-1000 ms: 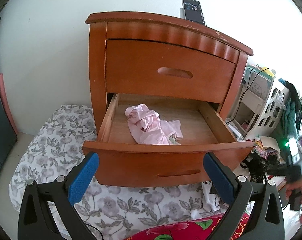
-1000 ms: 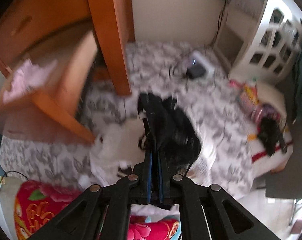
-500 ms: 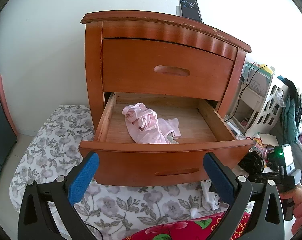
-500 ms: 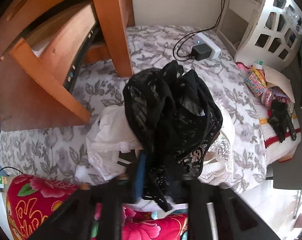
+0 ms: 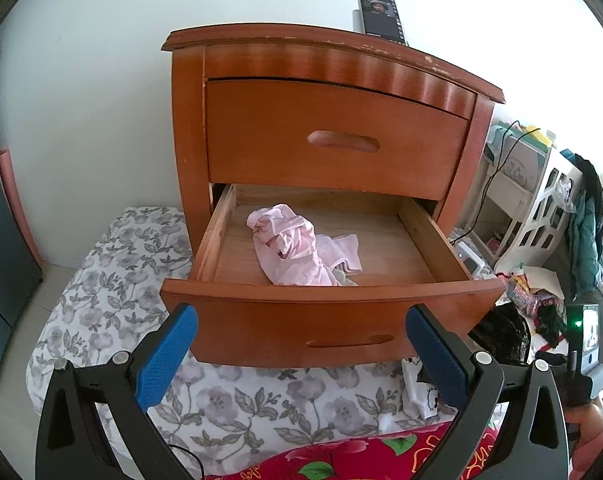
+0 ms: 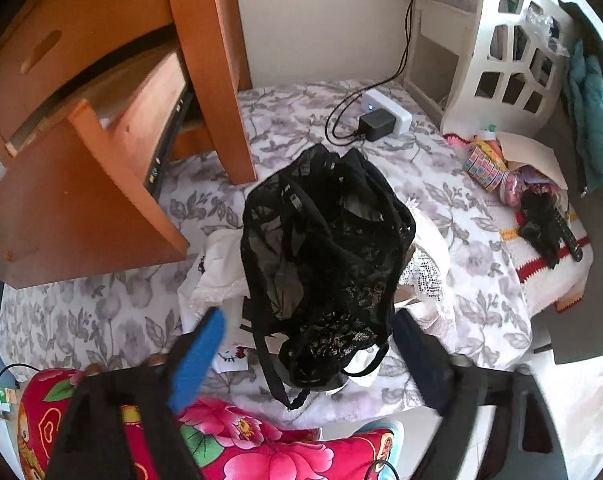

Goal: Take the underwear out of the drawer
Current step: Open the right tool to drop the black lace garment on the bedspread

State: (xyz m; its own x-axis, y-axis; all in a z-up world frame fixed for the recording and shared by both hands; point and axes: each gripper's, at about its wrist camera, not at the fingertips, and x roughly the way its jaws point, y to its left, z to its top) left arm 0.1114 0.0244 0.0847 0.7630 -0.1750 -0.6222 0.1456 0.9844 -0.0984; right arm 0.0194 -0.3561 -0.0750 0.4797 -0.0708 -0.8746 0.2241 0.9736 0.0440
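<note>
Drawer (image 5: 333, 312) open, holds crumpled pink underwear (image 5: 297, 248). Black lace underwear (image 6: 325, 256) heaped on floral sheet (image 6: 101, 320); right gripper (image 6: 309, 356) just opened wide, left gripper (image 5: 301, 356) wide, empty.

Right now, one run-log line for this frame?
right gripper: jaws just opened, black underwear released on white pile | left gripper: open, empty | drawer: open, pink underwear inside

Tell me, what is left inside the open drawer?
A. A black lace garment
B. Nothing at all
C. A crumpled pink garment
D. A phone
C: a crumpled pink garment lies on the wooden floor of the open drawer, while the black lace garment already lies outside on the flowered sheet.
</note>
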